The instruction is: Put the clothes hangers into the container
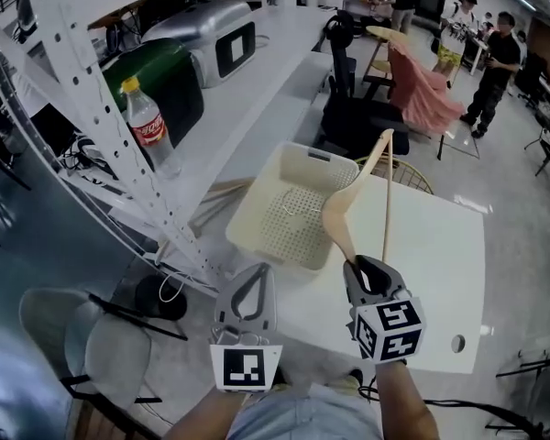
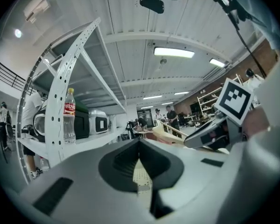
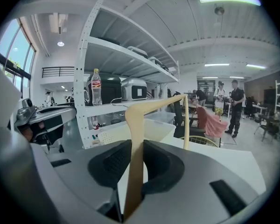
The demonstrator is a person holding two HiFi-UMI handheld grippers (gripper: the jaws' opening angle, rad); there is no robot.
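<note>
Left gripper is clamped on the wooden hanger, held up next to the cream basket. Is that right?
Wrong gripper: the right gripper is clamped on the wooden hanger, as the right gripper view shows; the left gripper holds nothing. The hanger is indeed up next to the cream basket.

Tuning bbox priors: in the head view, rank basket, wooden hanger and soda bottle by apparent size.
1. Basket: largest footprint.
2. Wooden hanger: spans nearly the basket's length but is thin. It looks raised nearer the camera, so its size is probably inflated.
3. Soda bottle: smallest.
</note>
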